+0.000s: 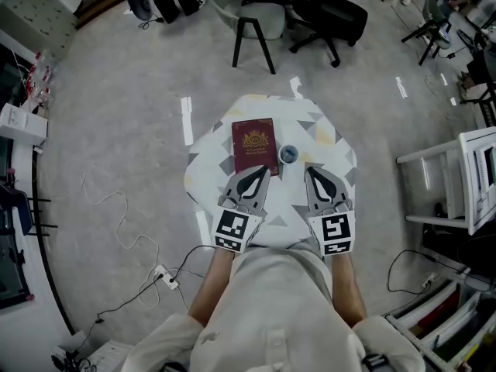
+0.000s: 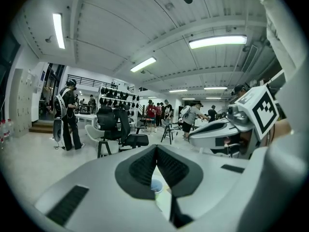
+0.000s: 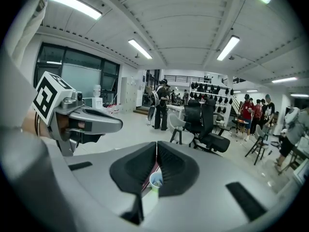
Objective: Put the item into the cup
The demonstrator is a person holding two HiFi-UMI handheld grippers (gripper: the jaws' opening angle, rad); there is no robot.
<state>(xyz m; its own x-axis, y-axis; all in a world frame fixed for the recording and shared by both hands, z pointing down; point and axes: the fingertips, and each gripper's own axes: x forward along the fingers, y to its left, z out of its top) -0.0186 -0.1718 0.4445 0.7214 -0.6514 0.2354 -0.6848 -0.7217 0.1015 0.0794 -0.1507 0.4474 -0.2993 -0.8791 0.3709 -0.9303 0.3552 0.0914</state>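
Maroon book (image 1: 254, 146) lies beside cup (image 1: 287, 155) (both on table (image 1: 329, 130)).

Head view: high over cup (image 1: 288, 155), facing steeply down; cup far below, small, near frame centre.
Left gripper view: camera rides left gripper (image 1: 262, 170), low, on person's side of cup and to its left; faces level across room; cup (image 2: 156, 185) close, just under jaw tips.
Right gripper view: camera rides right gripper (image 1: 311, 170), low, on person's side of cup, to its right; same level outlook; cup (image 3: 156, 180) close.
Shared: cup in all three; black office chair (image 1: 329, 10) beyond cup in all three; each gripper view catches other gripper.
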